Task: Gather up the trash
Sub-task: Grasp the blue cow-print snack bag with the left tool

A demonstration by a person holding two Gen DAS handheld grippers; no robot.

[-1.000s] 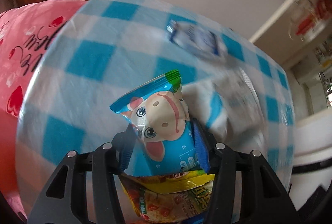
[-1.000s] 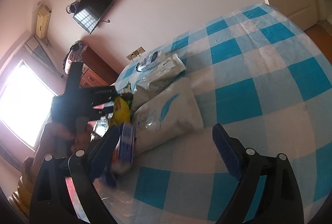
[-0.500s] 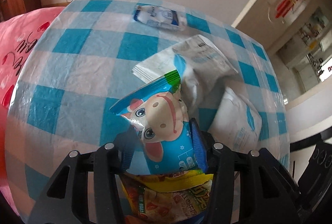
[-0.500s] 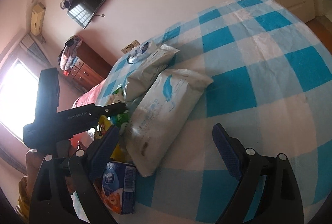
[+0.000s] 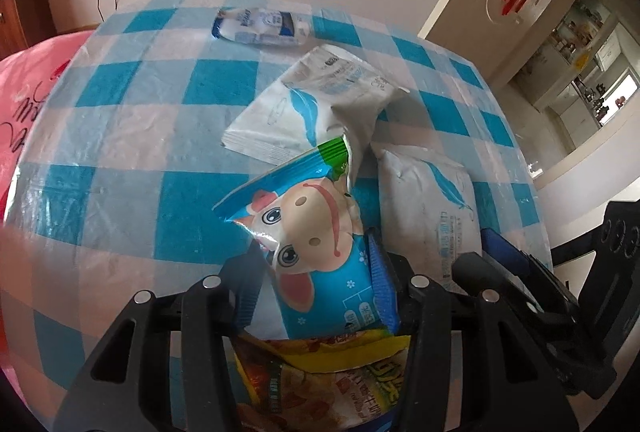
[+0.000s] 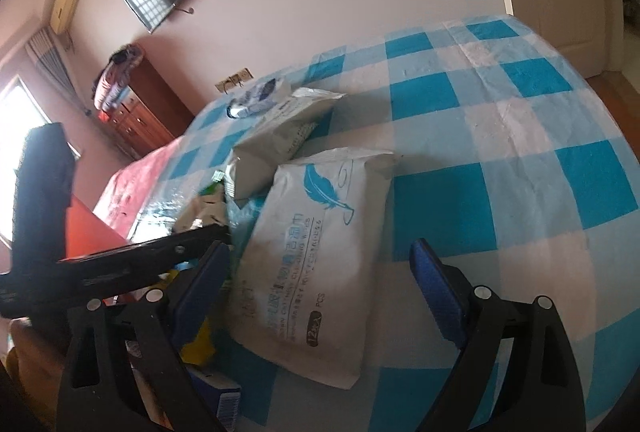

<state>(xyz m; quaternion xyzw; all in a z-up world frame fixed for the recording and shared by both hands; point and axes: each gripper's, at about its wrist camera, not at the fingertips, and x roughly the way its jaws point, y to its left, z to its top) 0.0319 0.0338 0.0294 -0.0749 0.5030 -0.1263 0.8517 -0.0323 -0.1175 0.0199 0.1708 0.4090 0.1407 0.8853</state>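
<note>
- Your left gripper (image 5: pixel 316 272) is clamped on a cow wrapper (image 5: pixel 316 244), and its jaws have just been squeezing in a bit more, wrapper pinched between the blue pads. The wrapper sticks up past the fingertips with its green-tipped corner on top.
- Right under that grip there's a yellow snack bag (image 5: pixel 332 380), tucked low between the gripper's arms. I can't tell if it's pinched too or just lying there.
- Your right gripper (image 6: pixel 320 272) is spread wide, nothing between the pads. It hangs over the near edge of the bed (image 6: pixel 520 159), with a white wipes pack (image 6: pixel 320 264) lying flat right in the gap but not squeezed.
- A second wipes pack (image 6: pixel 280 135) sits just behind the first, further in toward the middle of the checked cover, propped up a little and overlapping it.
- A small blue-white pouch (image 5: pixel 260 25) lies by itself near the far edge of the bed, toward the wall.
- No bin or bag for the trash in either view, so no container contents to tell you about.
- In the right view your left gripper crosses in from the left side, just beside the right one's left finger, so the two tools are crowded at that corner.
- A blue carton (image 6: pixel 224 392) peeks out at the bottom, mostly hidden behind that finger.
- Pink quilt (image 5: pixel 24 103) covers the left side of the bed.
</note>
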